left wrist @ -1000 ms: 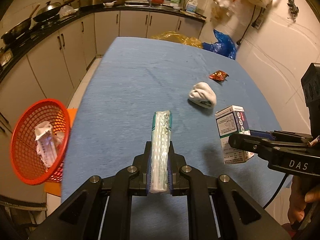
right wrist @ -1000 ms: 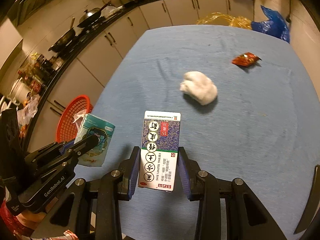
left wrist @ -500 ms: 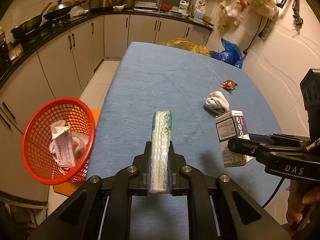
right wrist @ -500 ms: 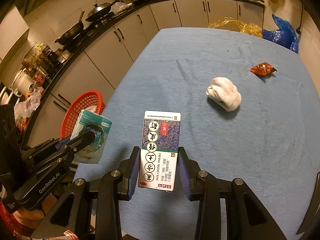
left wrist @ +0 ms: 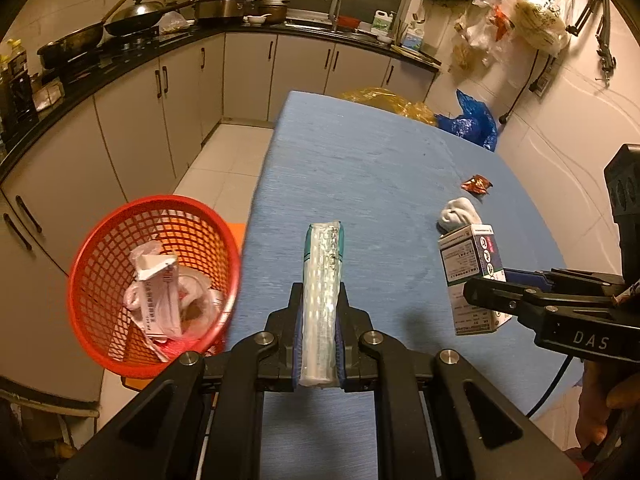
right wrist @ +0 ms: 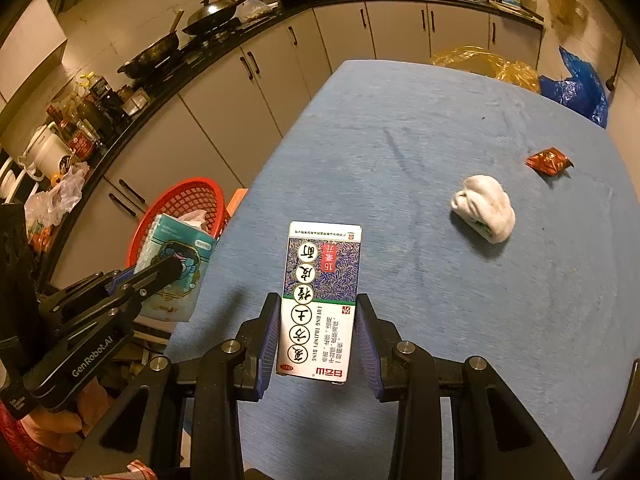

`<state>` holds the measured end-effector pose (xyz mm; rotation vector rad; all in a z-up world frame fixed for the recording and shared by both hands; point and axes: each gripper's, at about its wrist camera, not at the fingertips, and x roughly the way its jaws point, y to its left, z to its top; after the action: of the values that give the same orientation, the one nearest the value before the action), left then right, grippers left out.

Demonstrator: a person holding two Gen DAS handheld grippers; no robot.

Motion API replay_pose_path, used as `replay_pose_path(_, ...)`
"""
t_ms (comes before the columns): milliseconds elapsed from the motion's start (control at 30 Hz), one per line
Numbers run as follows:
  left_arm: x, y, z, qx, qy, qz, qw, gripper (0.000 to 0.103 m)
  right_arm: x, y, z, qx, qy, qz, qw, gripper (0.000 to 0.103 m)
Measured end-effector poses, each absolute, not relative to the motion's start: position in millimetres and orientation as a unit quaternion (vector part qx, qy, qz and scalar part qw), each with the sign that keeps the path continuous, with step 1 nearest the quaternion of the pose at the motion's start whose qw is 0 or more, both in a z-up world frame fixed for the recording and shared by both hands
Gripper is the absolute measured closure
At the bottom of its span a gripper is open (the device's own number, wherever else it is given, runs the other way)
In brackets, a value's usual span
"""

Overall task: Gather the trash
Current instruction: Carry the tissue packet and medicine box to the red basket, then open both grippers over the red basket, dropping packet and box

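My left gripper (left wrist: pixel 320 304) is shut on a teal and white tissue pack (left wrist: pixel 323 280), held edge-on above the left edge of the blue table (left wrist: pixel 360 168); the pack also shows in the right wrist view (right wrist: pixel 176 264). My right gripper (right wrist: pixel 318 332) is shut on a small medicine box (right wrist: pixel 320 300), also seen in the left wrist view (left wrist: pixel 472 276). A red mesh basket (left wrist: pixel 100 248) with trash in it stands beside the table at the left. A white crumpled wad (right wrist: pixel 484 208) and a red wrapper (right wrist: pixel 548 160) lie on the table.
Yellow (left wrist: pixel 384 102) and blue plastic bags (left wrist: pixel 468 124) sit past the table's far end. Kitchen cabinets and a counter with pans (left wrist: pixel 132 24) run along the left and back. A white wall is at the right.
Both grippers have pulled back and leftward with their loads. The red basket now sits closer to the left gripper, and the wad and wrapper look farther off.
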<state>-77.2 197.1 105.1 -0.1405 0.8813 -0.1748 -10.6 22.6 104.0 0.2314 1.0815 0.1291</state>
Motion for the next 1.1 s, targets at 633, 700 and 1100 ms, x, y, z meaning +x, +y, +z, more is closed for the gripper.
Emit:
replay_pose_path(633, -81.9, 296.9, 107.3, -0.102, 0.419, -0.014, 0.902, 0.091, 26.3, 77.3, 115.4, 0.098, 0.504, 0.090, 0.854, 0.064)
replay_pose_path(700, -83.0, 304.9, 107.2, -0.105, 0.419, -0.008, 0.902, 0.091, 31.9, 87.2, 117.0, 0.093, 0.503, 0.096, 0.854, 0.064)
replay_pose_path(1100, -86.1, 339.3, 102.4, -0.114, 0.422, 0.009, 0.899, 0.091, 59.4, 135.1, 115.6, 0.069, 0.507, 0.128, 0.850, 0.064)
